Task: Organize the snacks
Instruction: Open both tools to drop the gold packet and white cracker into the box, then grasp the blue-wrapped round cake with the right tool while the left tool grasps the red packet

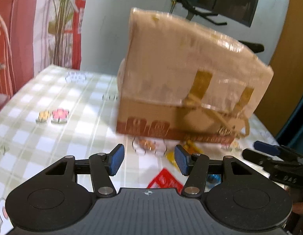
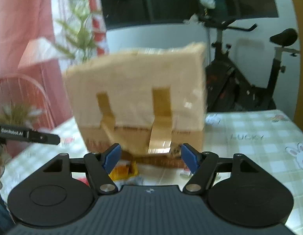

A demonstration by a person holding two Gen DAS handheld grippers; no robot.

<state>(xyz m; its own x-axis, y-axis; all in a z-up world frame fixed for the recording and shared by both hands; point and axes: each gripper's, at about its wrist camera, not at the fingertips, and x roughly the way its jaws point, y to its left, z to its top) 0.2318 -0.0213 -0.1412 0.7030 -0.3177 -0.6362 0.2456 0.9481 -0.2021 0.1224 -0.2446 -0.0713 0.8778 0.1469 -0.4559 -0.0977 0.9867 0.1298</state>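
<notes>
A tan paper gift bag [image 1: 182, 82] with gold handle tabs and a brown printed base stands on the checked tablecloth [image 1: 53, 101]; it also shows in the right wrist view [image 2: 139, 98]. My left gripper [image 1: 149, 159] is open and empty, just short of the bag's base. A yellow snack packet [image 1: 171, 156] and a red packet [image 1: 165, 180] lie between its fingers and below. My right gripper [image 2: 150, 157] is open and empty, close to the bag's front, above a yellow packet [image 2: 122, 170]. The right gripper's tip [image 1: 269, 152] shows at the right of the left wrist view.
A curtain [image 1: 20, 29] and a plant [image 1: 61, 29] stand behind the table's left side. An exercise bike [image 2: 249, 74] stands behind the table at the right. The left gripper's arm [image 2: 28, 135] enters the right wrist view at the left. The table edge runs along the left.
</notes>
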